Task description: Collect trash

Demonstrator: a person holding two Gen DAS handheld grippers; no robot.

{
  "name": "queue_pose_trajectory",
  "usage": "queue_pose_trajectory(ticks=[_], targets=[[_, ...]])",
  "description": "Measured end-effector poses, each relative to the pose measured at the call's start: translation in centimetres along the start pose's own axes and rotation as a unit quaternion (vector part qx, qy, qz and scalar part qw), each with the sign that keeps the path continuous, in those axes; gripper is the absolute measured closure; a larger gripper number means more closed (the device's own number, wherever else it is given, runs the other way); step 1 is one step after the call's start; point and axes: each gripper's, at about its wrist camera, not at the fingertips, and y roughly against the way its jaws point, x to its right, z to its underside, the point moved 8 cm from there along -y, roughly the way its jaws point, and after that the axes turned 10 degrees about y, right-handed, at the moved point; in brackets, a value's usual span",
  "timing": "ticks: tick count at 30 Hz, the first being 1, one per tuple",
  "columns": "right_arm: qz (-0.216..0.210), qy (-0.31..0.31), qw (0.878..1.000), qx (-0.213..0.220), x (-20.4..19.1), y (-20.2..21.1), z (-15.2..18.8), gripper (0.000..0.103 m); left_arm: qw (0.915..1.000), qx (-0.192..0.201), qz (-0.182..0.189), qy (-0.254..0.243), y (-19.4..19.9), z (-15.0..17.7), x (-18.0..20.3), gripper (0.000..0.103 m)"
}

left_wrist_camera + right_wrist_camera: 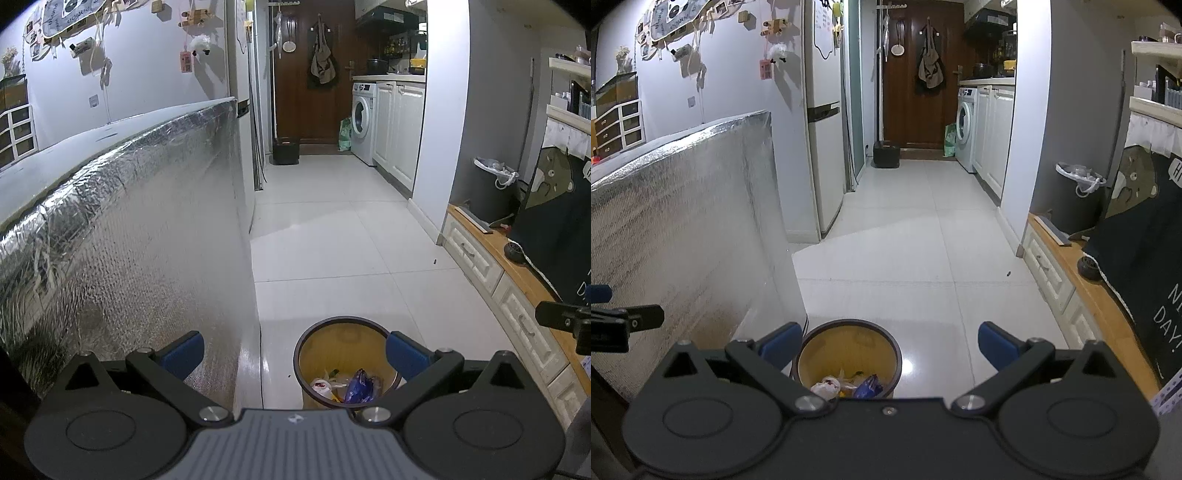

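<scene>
Both tools, my left tool (293,352) and right tool (889,343), are spread wide and empty. The round yellow plastic wastebasket (341,334), holding wrappers, stands on the white tiled floor (332,236) below them. I judge gripping its rim comes next.

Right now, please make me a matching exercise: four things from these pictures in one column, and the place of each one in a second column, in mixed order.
Things:
1. yellow bin
2. washing machine
3. grey bin with white liner
4. blue wrapper

Places:
A. on the wooden cabinet top on the right
B. inside the yellow bin
C. on the floor just ahead of the open tongs
D. far end of the room, beside the white cabinets

Pairs: 1-C, 2-D, 3-A, 4-B
</scene>
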Motion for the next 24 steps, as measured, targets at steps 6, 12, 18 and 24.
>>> queue_pose_trajectory(ticks=[6,12,18,24], targets=[[-0.002,0.003,1.0,-0.005,-0.13,-0.24,0.04,0.0,1.0,-0.004,-0.001,-0.003,-0.12,0.17,-0.02,0.0],[-0.004,0.005,1.0,-0.007,-0.17,-0.41,0.09,0.0,1.0,-0.005,-0.002,-0.003,-0.12,0.25,0.05,0.0],[-0.005,0.005,1.0,-0.008,-0.2,-0.44,0.15,0.001,1.0,-0.006,-0.003,-0.005,-0.11,0.47,0.09,0.0],[-0.007,0.008,1.0,-0.011,-0.16,-0.68,0.33,0.001,1.0,-0.007,-0.004,-0.005,-0.23,0.59,0.08,0.0]])
